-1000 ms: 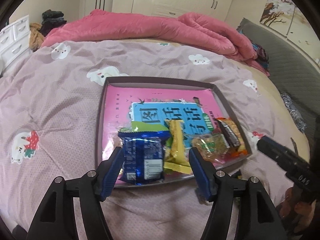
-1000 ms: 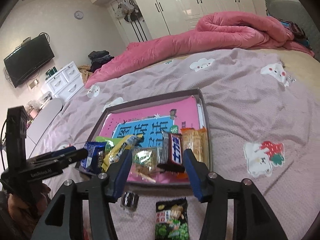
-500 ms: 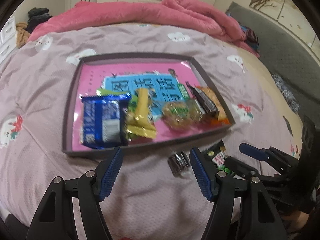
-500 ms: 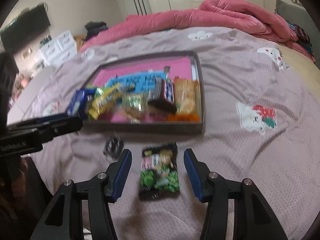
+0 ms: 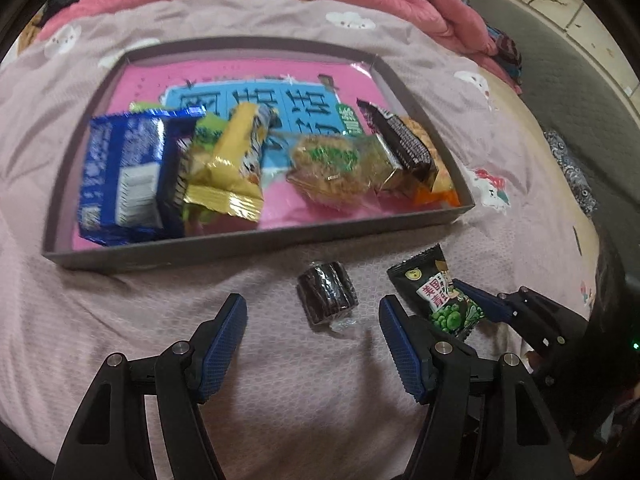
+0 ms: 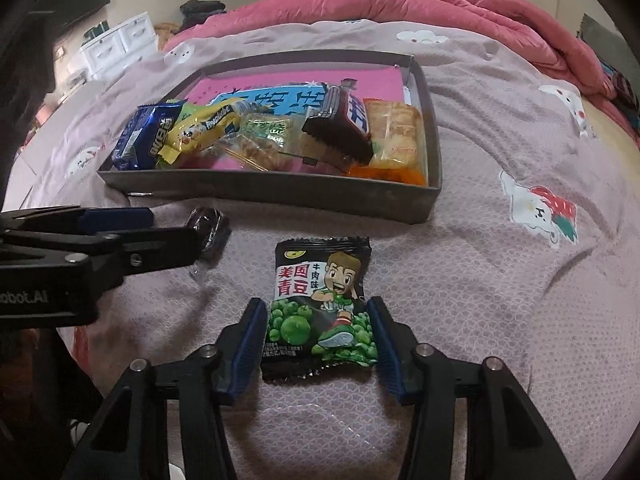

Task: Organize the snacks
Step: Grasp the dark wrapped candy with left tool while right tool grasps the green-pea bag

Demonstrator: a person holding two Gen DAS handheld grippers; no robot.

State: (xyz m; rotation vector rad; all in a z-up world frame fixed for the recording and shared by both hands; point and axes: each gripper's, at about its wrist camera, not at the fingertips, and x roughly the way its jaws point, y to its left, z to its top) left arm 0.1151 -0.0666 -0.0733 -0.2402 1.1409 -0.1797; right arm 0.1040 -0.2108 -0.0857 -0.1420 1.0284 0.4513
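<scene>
Both grippers have dropped closer to the bedspread since a second ago, so the tray that filled the middle of each view now sits in the upper half. Right gripper [image 6: 318, 330] has its jaws spread wide around the lower half of the green pea packet [image 6: 322, 304], blue pads right beside its edges; can't tell if they touch. That packet is black with a cartoon boy, green peas and red-and-white Chinese lettering, lying flat at lower centre of the right view. Left gripper [image 5: 312, 334] is also wide open, empty, with the small dark wrapped roll [image 5: 327, 294] lying just past its tips on the cloth. So two loose snacks, one per gripper. Grey tray [image 5: 256, 242] holds six I can count: one blue biscuit pack [image 5: 124, 180], one yellow bar [image 5: 234, 164], one green packet mostly hidden under those, one clear-wrapped cake [image 5: 340, 168], one dark chocolate bar [image 5: 400, 142], one orange cracker pack [image 6: 394, 140]. Pink quilt [image 6: 400, 4] is bunched along the top.
</scene>
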